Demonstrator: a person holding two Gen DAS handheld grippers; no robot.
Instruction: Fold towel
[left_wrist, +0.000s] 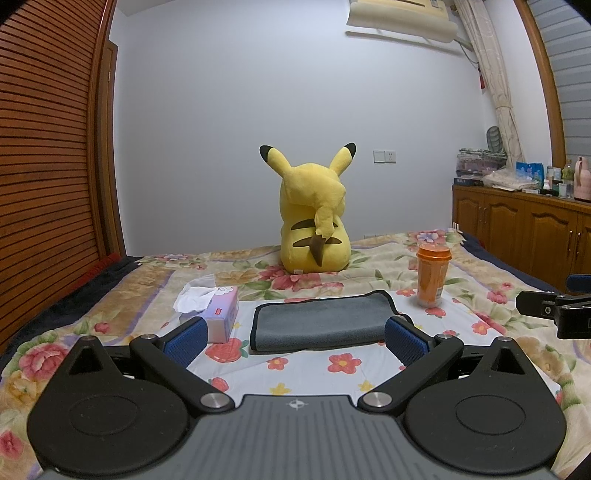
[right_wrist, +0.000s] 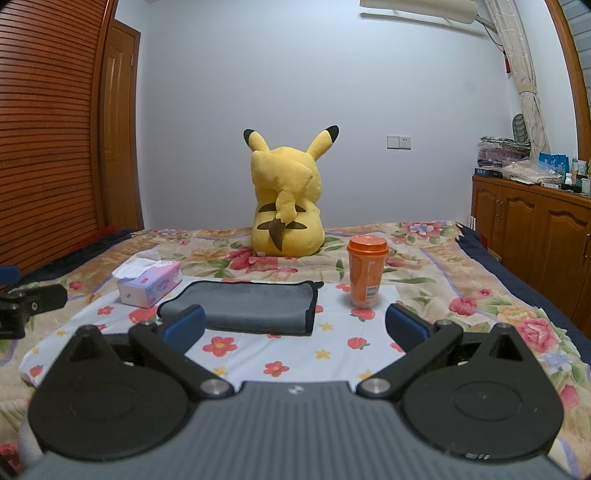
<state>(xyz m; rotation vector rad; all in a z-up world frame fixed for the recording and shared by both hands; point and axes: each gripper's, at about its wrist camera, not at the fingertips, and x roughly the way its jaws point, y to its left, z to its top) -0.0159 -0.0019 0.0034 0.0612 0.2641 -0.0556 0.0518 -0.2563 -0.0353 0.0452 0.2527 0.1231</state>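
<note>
The grey towel (right_wrist: 240, 308) lies folded on the floral bedsheet (right_wrist: 295, 354), beside a tissue box (right_wrist: 149, 282) printed "COTTON". Left gripper (left_wrist: 295, 341) and right gripper (right_wrist: 295, 326) both gape, holding nothing.

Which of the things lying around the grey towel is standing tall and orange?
The orange cup with a lid, right of the towel. The tissue box on the left is low and pinkish.

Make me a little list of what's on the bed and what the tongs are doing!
towel: grey towel, folded, flat on the floral sheet
left of towel: tissue box
right of towel: orange cup, upright, lid on
behind: yellow plush toy, back to camera
left tongs: open, holding nothing
right tongs: open, holding nothing
</note>
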